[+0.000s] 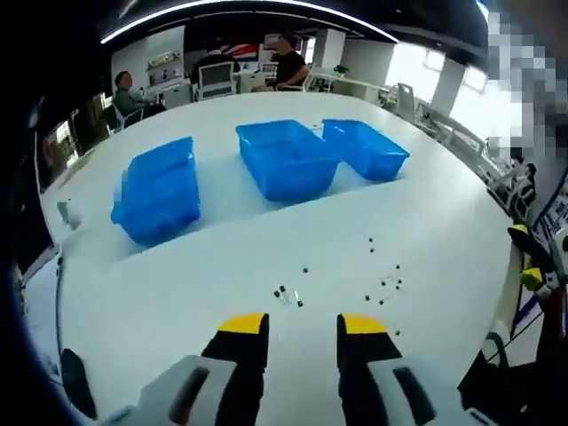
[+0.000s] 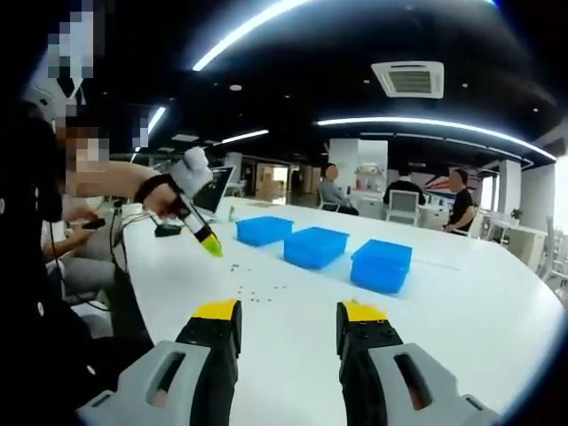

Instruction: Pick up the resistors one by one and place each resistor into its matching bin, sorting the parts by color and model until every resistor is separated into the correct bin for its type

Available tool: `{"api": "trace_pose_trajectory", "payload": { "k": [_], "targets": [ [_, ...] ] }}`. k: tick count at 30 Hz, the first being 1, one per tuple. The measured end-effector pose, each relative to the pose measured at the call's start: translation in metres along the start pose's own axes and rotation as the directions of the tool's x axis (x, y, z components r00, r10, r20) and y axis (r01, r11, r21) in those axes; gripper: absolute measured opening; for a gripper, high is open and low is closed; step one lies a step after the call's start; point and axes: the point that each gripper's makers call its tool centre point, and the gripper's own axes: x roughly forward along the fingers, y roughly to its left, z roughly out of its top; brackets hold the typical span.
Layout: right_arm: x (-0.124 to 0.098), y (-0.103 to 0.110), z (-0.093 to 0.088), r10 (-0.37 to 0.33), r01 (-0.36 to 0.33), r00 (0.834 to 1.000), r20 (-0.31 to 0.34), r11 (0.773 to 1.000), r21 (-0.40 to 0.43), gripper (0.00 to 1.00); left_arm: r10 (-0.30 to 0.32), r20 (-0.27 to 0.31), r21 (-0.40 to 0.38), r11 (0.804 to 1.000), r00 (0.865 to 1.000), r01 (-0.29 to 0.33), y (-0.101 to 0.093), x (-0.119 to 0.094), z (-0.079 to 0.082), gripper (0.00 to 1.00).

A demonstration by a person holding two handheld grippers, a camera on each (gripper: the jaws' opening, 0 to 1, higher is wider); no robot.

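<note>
Many resistors (image 1: 297,297) loose on table (image 1: 222,257): tiny, light, probably stiff with thin leads; pinch mid-body. Left gripper (image 1: 302,327) and right gripper (image 2: 286,312) both agape, empty.

The left gripper (image 1: 302,330) hangs over the white table (image 1: 426,231), jaws apart with nothing between them. Just beyond its yellow tips lie small scattered resistors (image 1: 383,284). Farther beyond the resistors stand three blue bins (image 1: 286,158) in a row; people sit behind the bins
</note>
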Motion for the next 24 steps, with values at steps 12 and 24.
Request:
{"api": "trace_pose_trajectory", "payload": {
  "k": [12, 24],
  "targets": [
    [-0.001, -0.005, -0.005, -0.013, 0.013, 1.000, 0.001, 1.000, 0.016, 0.44, 0.044, -0.065, 0.028, 0.999, 0.997, -0.043, 0.005, 0.029, -0.003, 0.23],
    [0.000, -0.006, -0.005, -0.011, 0.011, 1.000, 0.006, 1.000, 0.018, 0.44, 0.077, -0.074, 0.052, 0.996, 0.994, -0.073, 0.009, 0.037, -0.002, 0.14]
  ]
}}
